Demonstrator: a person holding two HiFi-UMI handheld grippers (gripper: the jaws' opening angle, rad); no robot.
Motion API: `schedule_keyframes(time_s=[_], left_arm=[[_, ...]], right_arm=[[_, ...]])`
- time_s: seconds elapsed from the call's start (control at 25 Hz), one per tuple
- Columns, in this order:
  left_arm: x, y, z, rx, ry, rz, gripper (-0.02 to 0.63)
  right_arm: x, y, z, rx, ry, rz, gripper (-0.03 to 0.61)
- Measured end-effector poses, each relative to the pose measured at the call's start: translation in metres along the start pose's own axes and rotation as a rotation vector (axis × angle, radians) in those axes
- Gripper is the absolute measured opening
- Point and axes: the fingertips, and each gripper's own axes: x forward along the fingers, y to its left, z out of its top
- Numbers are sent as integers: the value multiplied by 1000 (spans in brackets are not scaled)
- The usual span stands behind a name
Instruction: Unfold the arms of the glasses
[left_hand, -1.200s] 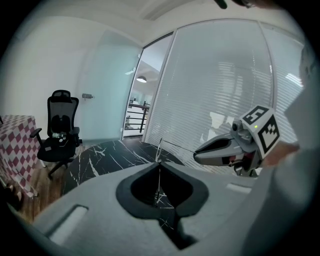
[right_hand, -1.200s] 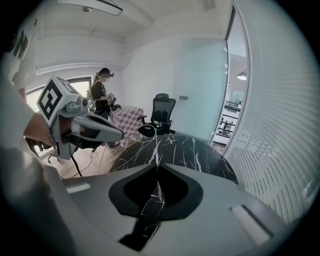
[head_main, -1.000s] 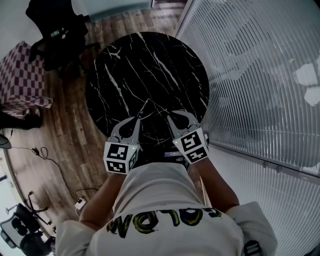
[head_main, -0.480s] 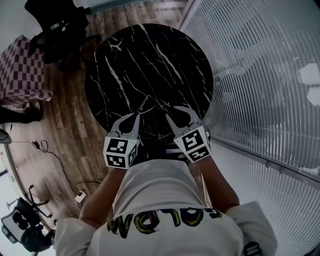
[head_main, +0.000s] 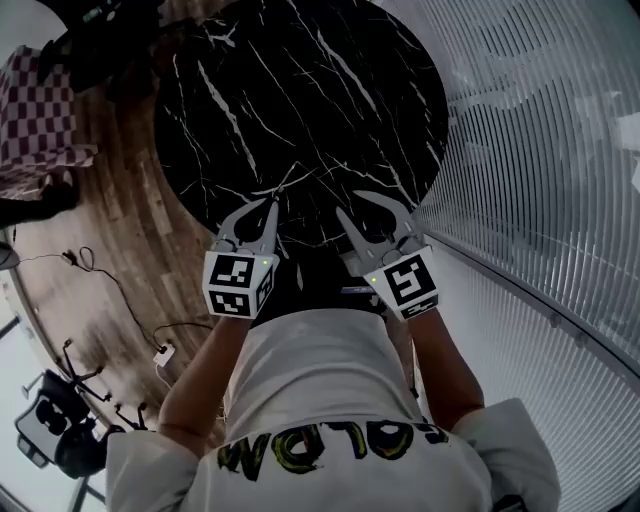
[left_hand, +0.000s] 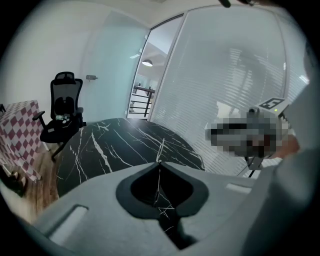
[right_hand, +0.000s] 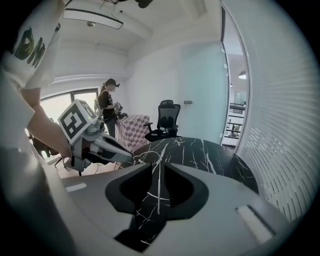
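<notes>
A thin pale wire (head_main: 290, 178), which looks like the slim frame of the glasses, sticks out past the tip of my left gripper (head_main: 272, 203) over the near edge of the black marble table (head_main: 300, 80). In the left gripper view the wire (left_hand: 161, 149) rises from the closed tips (left_hand: 159, 162). My right gripper (head_main: 341, 212) is beside the left one, its jaws also closed (right_hand: 161, 161). Fine pale curves (right_hand: 147, 157) run between its tip and the left gripper (right_hand: 131, 159). They are hard to tell from the marble veins.
A glass wall with blinds (head_main: 540, 150) curves round the table's right side. A black office chair (left_hand: 64, 112) and a checked cloth (head_main: 40, 110) stand to the left on the wood floor, where cables (head_main: 120, 300) lie. A person (right_hand: 107, 107) stands far behind.
Both grippers have come down towards the table top, the left one more. The head view has shifted, so the table sits higher in it. The jaws stay closed.
</notes>
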Motion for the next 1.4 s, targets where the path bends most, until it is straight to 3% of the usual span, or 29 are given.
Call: schedule_keyframes(time_s=[0.28, 0.68, 1.04, 1.4], left_arm=[[34, 12, -50, -29, 70, -11, 5], [101, 36, -87, -9, 93, -21, 5], [142, 42, -91, -18, 66, -33, 8], [147, 44, -99, 3, 66, -31, 26]], right_arm=[[11, -2, -40, 29, 35, 9, 67], [38, -18, -92, 80, 46, -6, 52], [44, -19, -131, 148, 86, 0, 48], [40, -17, -132, 154, 76, -6, 44]])
